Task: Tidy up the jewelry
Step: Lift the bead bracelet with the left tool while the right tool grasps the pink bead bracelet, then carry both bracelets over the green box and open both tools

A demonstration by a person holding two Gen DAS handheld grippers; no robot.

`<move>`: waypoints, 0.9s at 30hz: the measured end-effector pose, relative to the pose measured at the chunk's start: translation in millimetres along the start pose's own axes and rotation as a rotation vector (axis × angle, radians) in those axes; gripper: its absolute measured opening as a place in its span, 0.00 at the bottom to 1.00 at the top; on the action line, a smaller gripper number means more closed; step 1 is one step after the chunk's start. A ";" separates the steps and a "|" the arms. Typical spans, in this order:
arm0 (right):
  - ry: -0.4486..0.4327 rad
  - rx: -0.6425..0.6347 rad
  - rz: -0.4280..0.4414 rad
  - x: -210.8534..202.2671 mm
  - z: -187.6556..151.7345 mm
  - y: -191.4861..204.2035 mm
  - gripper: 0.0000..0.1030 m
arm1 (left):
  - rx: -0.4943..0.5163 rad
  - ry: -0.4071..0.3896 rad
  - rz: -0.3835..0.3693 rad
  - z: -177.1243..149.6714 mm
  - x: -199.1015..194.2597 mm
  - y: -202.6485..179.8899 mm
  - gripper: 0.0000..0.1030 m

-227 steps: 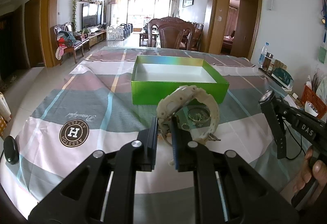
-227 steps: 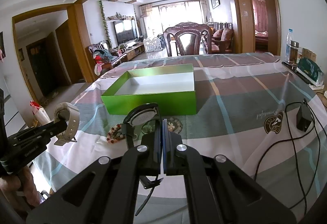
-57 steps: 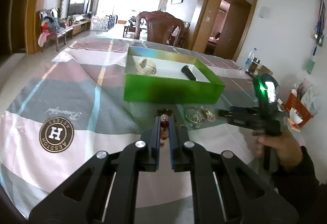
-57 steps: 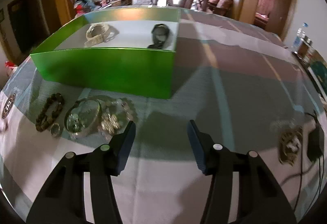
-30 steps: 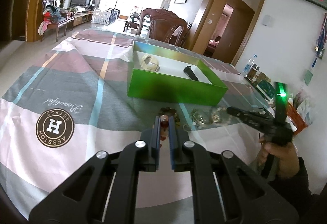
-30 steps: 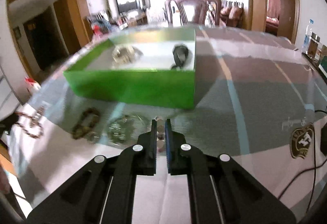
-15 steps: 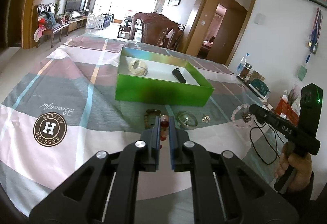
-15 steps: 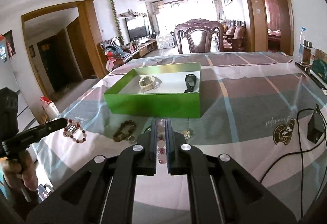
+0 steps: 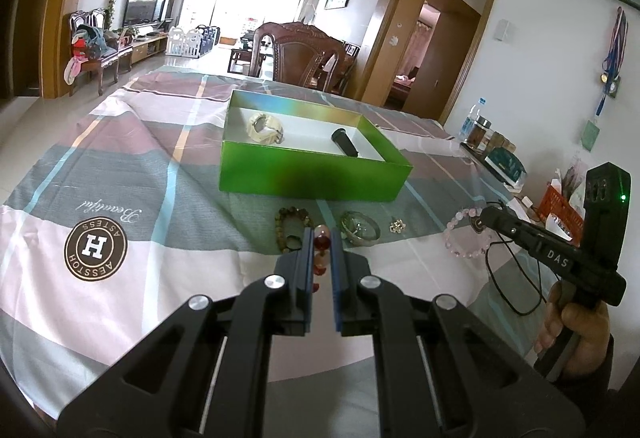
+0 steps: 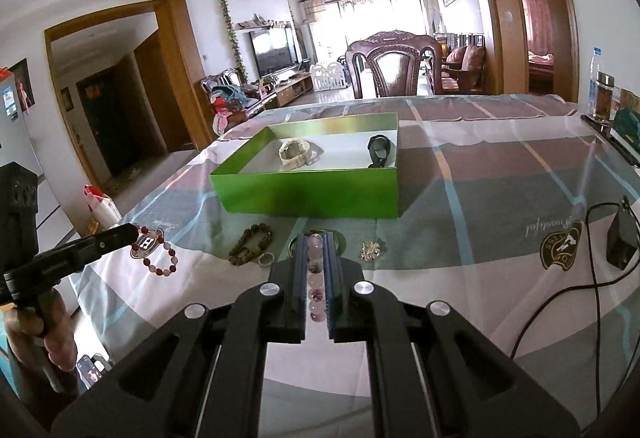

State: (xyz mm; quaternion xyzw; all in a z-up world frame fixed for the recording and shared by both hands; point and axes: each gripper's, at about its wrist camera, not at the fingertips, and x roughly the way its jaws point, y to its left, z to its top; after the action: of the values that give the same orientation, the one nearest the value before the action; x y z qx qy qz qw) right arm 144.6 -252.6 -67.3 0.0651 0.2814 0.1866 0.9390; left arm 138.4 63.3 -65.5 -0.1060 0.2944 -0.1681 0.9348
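A green box [image 9: 312,180] [image 10: 308,194] stands mid-table, holding a cream watch [image 9: 264,127] [image 10: 295,152] and a black watch [image 9: 346,142] [image 10: 379,149]. My left gripper [image 9: 321,240] is shut on a red and white bead bracelet [image 9: 321,244], seen hanging from it in the right wrist view [image 10: 158,252], above the table. My right gripper [image 10: 315,244] is shut on a pink bead bracelet [image 10: 315,280] [image 9: 466,234], also held up. On the cloth before the box lie a brown bead bracelet [image 9: 290,228] [image 10: 251,242], a silver bangle [image 9: 360,228] and a small brooch [image 9: 397,225] [image 10: 372,249].
A small ring [image 10: 265,259] lies beside the brown bracelet. A black adapter [image 10: 620,238] with its cable lies at the right. Bottles and jars [image 9: 478,128] stand along the table's right edge. A wooden chair [image 10: 394,68] stands behind the table.
Both grippers closed on bracelets lying in front of the box and lifted them. Both have since pulled back and up from the table.
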 end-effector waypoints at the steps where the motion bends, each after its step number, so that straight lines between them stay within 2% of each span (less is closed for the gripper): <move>1: 0.000 -0.001 -0.002 0.1 0.0 0.0 0.08 | 0.000 0.000 0.000 0.0 -0.1 0.1 0.08; 27: 0.025 0.008 0.009 7.9 -8.5 -1.2 0.08 | 0.004 0.012 0.003 -6.2 1.8 1.4 0.08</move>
State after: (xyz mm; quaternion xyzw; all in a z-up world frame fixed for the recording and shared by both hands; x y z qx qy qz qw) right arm 146.3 -250.6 -78.6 0.0679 0.2934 0.1904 0.9344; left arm 136.5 63.3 -71.8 -0.1024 0.2998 -0.1678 0.9335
